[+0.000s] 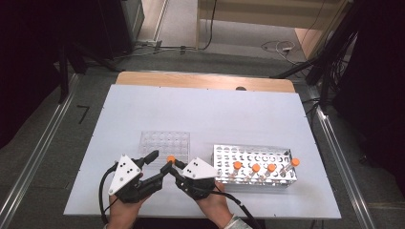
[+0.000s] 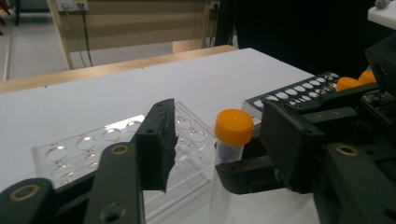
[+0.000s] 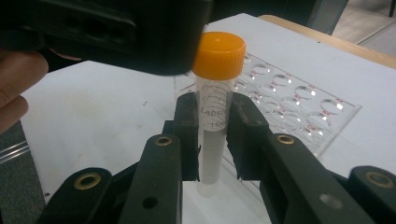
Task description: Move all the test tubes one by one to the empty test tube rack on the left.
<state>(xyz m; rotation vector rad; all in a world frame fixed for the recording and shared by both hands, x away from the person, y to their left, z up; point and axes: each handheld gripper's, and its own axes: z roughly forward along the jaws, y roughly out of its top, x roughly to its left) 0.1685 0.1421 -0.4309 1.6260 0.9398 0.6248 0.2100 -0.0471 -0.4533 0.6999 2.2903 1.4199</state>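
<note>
A clear tube with an orange cap stands upright between the jaws of my right gripper, which is shut on its body below the cap. In the high view this tube is held near the table's front, by the clear well plate's front right corner. My left gripper comes in from the left. Its jaws stand open on either side of the tube's orange cap, and they are not touching it in the left gripper view. The right gripper reaches the tube from the right.
A clear well plate lies flat just behind the grippers. A metal tube rack at the front right holds several orange-capped tubes. The white table top stretches beyond. A hand shows at the left of the right gripper view.
</note>
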